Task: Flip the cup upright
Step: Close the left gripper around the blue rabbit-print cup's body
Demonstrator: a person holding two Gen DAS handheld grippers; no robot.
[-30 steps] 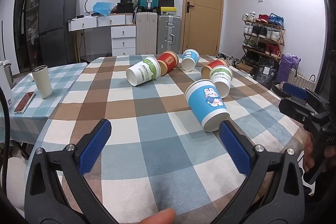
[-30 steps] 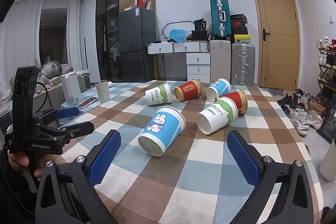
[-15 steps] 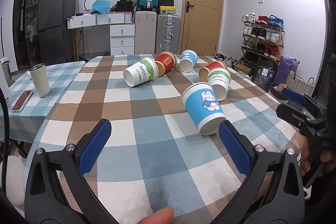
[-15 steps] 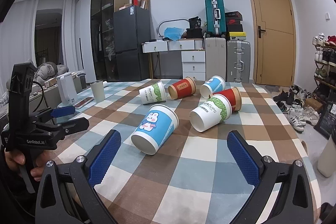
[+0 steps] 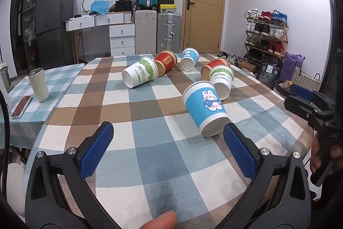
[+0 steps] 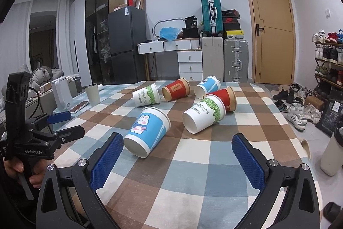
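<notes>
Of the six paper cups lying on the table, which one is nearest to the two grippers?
The blue cup with the rabbit picture. It lies alone at the front, nearest both open grippers; the other blue cup and the red and green-printed ones lie farther back.

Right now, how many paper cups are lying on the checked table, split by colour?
Blue bunny cups: 2
White-and-green cups: 2
Red cups: 2
Total: 6, all on their sides.
</notes>
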